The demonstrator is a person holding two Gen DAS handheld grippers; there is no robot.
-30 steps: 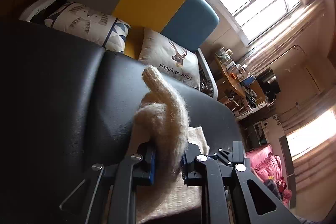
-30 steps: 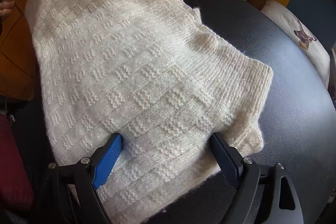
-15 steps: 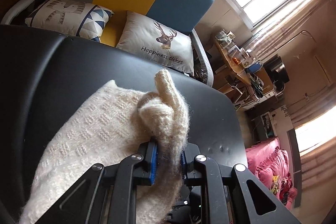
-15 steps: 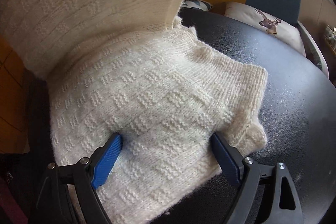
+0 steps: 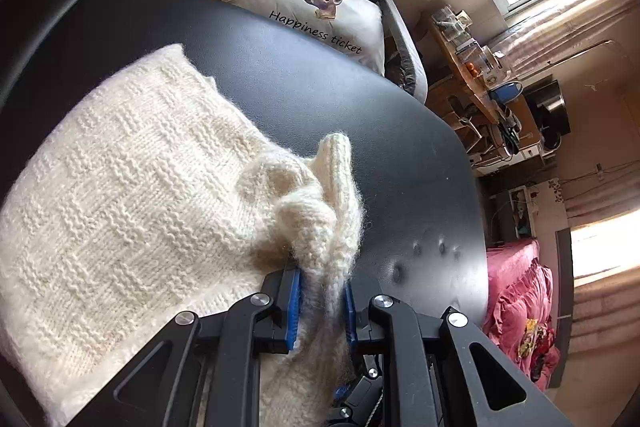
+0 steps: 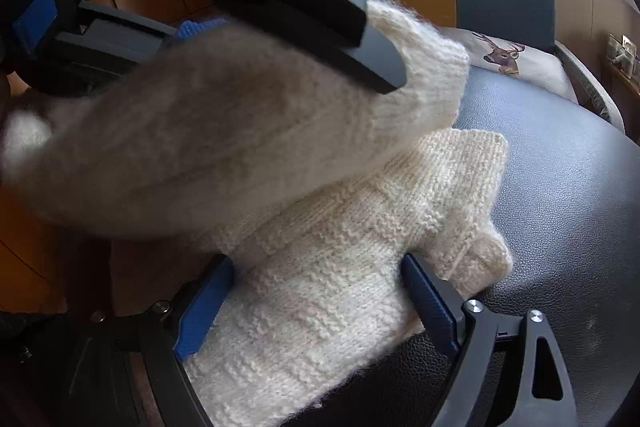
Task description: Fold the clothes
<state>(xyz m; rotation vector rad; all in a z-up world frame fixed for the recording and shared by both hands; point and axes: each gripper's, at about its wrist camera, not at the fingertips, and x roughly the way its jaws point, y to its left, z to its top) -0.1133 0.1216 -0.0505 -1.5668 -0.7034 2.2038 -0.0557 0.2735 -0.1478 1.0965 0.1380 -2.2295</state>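
Cream knit sweater (image 5: 132, 187) lies doubled on the black padded table (image 5: 280, 75): your left gripper (image 5: 320, 301) pinches its bunched edge to carry the fold across, while your right gripper (image 6: 316, 291) (jaws wide, gripping nothing) straddles the lower layer, seemingly steadying it.

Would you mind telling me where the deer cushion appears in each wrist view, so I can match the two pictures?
Left wrist: deer cushion sits top centre, just beyond the black table's far edge.
Right wrist: deer cushion sits upper right, past the table.
Shared landmark: the cream sweater.
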